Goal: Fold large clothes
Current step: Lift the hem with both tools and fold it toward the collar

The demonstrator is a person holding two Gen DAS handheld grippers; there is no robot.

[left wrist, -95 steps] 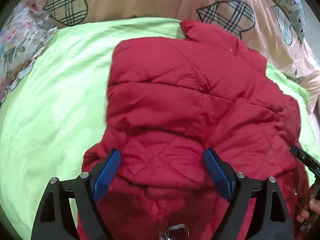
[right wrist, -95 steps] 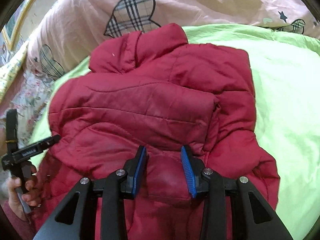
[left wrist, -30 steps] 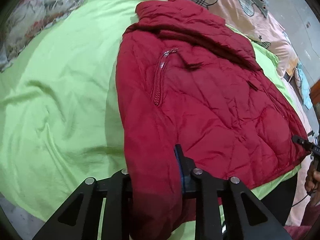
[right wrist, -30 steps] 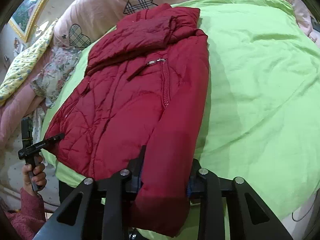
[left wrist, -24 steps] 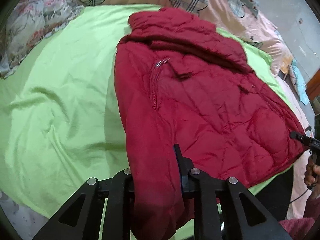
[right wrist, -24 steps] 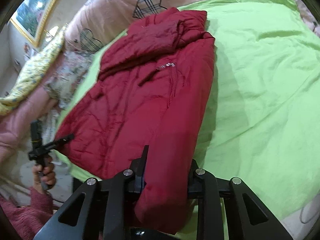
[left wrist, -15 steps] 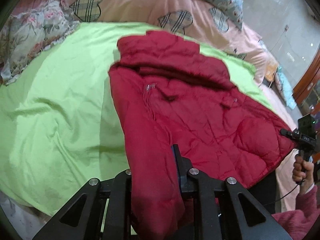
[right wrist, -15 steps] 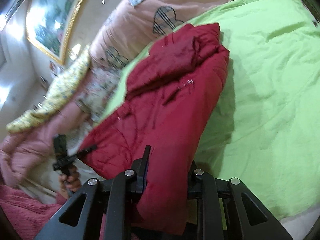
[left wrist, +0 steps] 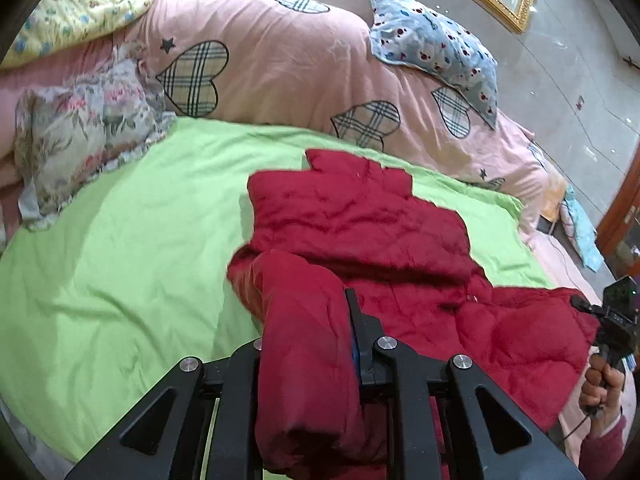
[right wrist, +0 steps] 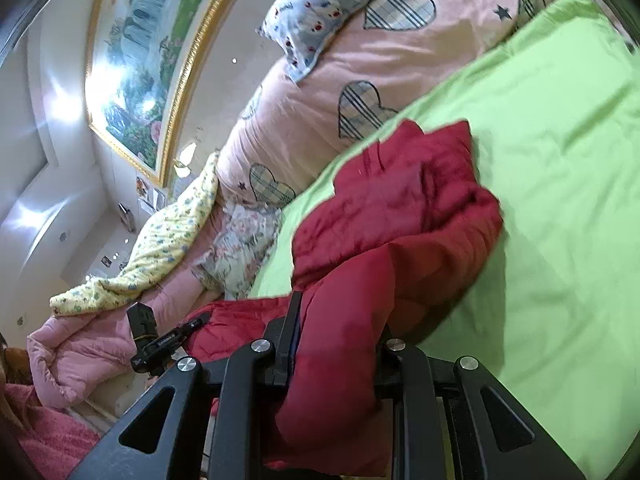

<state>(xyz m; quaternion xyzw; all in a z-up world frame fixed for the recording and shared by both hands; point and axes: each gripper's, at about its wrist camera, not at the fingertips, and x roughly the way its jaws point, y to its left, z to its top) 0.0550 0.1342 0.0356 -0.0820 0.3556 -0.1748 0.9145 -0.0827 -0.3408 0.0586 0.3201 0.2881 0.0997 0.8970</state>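
Observation:
A red quilted jacket (left wrist: pixel 360 224) lies on the green bedsheet (left wrist: pixel 120 240), collar toward the pillows. My left gripper (left wrist: pixel 308 340) is shut on the jacket's near hem and holds it raised above the bed. My right gripper (right wrist: pixel 336 344) is shut on the other hem corner of the jacket (right wrist: pixel 400 208), also lifted. The lifted hem hangs over the fingers and hides the pads. Each view shows the other gripper at its edge: the right one (left wrist: pixel 612 320) and the left one (right wrist: pixel 160 340).
A pink duvet with plaid hearts (left wrist: pixel 280 64) lies at the head of the bed with a blue pillow (left wrist: pixel 432 44), a floral pillow (left wrist: pixel 80 128) and a yellow quilt (right wrist: pixel 160 248). A framed painting (right wrist: pixel 140 52) hangs on the wall. Green sheet (right wrist: pixel 560 200) lies bare beside the jacket.
Both grippers closed on the jacket's hem, pulled it back and lifted it. The jacket's lower part has risen off the bed and bunched toward the collar; both cameras tilted up.

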